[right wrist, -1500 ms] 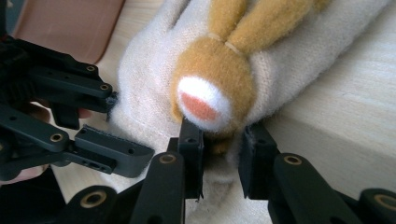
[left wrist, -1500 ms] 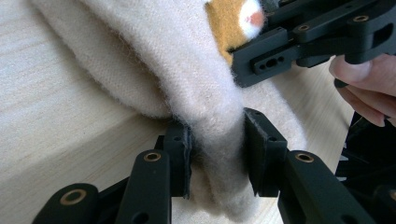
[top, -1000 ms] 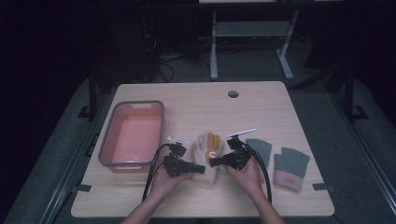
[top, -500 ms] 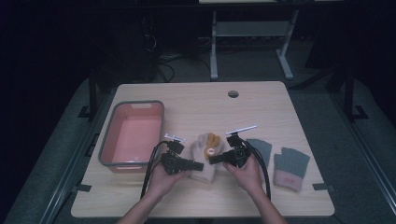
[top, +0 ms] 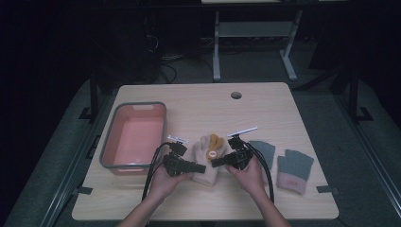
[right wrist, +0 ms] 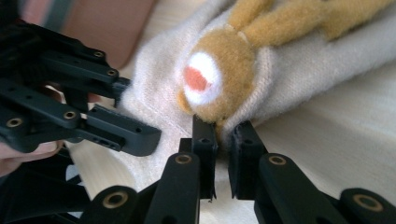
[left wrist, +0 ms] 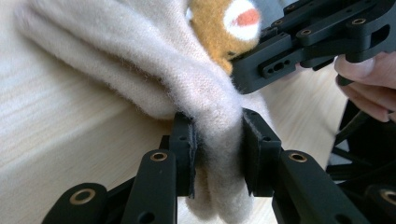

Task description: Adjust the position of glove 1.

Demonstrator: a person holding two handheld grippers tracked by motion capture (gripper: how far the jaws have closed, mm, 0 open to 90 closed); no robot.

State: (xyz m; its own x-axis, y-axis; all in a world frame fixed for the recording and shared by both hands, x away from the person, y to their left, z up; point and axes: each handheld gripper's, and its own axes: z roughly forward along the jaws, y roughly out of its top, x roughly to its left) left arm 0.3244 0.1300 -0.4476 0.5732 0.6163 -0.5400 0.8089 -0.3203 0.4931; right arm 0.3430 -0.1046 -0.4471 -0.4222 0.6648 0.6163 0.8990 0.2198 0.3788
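On the desk (top: 283, 109) the cream mitten (top: 204, 163) lies near the front edge, about midway across, with the pink tub (top: 109, 146) off toward the left edge and the grey gloves (top: 294, 166) toward the right edge; compared with a second ago the picture barely differs, both hands parked over the same spot. What is new is the right gripper (top: 215, 163): its jaws have just been closing and now pinch a thin fold of the mitten's edge, right under the brown patch (right wrist: 219, 79) with its white-and-orange spot. The left gripper (top: 202, 167) is clamped too, a thick roll of cream knit squeezed between its pads. That looks like both holds being secured, so a lift or fold seems ready. The mitten sits between the two grippers, each nose biting in from its own side
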